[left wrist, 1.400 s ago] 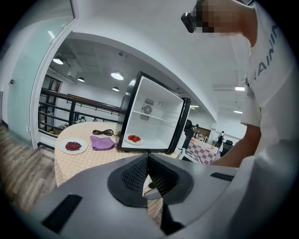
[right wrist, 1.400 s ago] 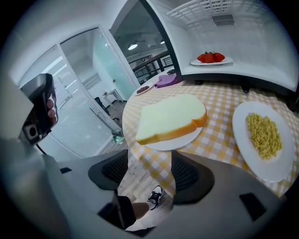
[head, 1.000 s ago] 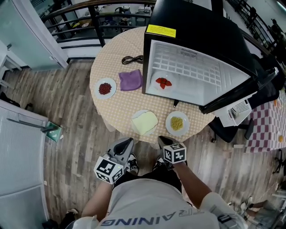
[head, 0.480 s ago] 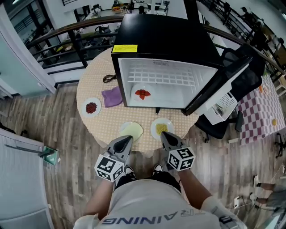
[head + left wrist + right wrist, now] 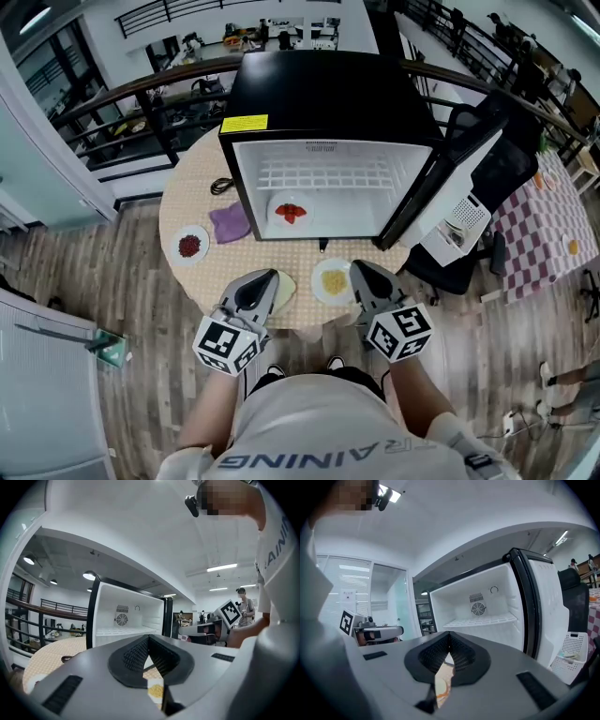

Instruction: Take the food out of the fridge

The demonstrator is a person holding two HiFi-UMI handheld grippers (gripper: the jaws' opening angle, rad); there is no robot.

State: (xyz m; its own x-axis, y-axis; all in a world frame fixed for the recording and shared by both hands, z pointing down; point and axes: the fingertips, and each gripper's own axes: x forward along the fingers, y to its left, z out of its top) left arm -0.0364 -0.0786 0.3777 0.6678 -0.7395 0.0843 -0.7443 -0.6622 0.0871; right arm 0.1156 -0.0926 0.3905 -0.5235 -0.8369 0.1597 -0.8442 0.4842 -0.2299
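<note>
Standing open on the round table [image 5: 183, 208], the fridge [image 5: 328, 94] holds a plate of red food [image 5: 291, 213] on its floor. Only the head view shows that plate. Both gripper views look into the fridge at the fan [image 5: 122, 619] and the shelf [image 5: 483, 620], and each gripper's own body hides the plate. The left gripper [image 5: 265, 278] and right gripper [image 5: 362, 271] hover over the table's near edge, each with jaws clenched together, nothing between them. A plate of yellow food [image 5: 333, 280] lies between the grippers.

Standing on plank floor [image 5: 122, 281]: round bench [image 5: 192, 202] in checked cloth. Lying on it: purple cloth [image 5: 230, 223], coiled black cable [image 5: 222, 186] near behind. Off right: black office chair [image 5: 511, 173].
</note>
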